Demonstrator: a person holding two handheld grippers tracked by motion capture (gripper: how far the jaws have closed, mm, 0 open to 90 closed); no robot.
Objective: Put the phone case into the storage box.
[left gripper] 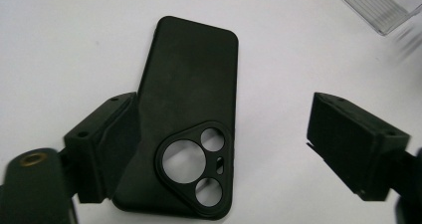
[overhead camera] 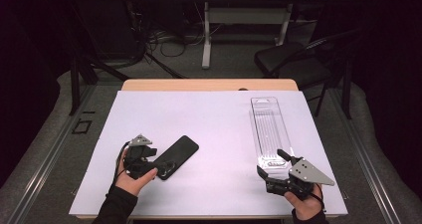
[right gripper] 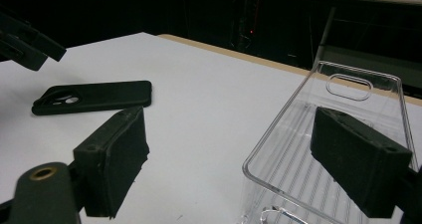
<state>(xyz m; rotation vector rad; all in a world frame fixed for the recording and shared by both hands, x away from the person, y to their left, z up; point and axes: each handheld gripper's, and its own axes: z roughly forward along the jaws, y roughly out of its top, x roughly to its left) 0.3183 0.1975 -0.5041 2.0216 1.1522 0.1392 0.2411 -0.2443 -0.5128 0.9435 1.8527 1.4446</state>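
Note:
A black phone case [overhead camera: 175, 157] [left gripper: 189, 94] [right gripper: 94, 97] lies flat on the white sheet, camera cutouts toward the person. My left gripper [overhead camera: 158, 165] [left gripper: 229, 144] stands open around its cutout end: one jaw lies against the case's edge and the other stands well apart from it. A long clear plastic package [overhead camera: 270, 129] [right gripper: 323, 134] lies at the right. My right gripper [overhead camera: 272, 163] [right gripper: 236, 162] is open astride its near end, one jaw over the package and the other outside with a gap to the wall.
The white sheet [overhead camera: 214, 119] covers most of the wooden table [overhead camera: 209, 84]. Behind the table stand a dark chair [overhead camera: 288, 59] and another desk [overhead camera: 249, 15], with cables on the floor.

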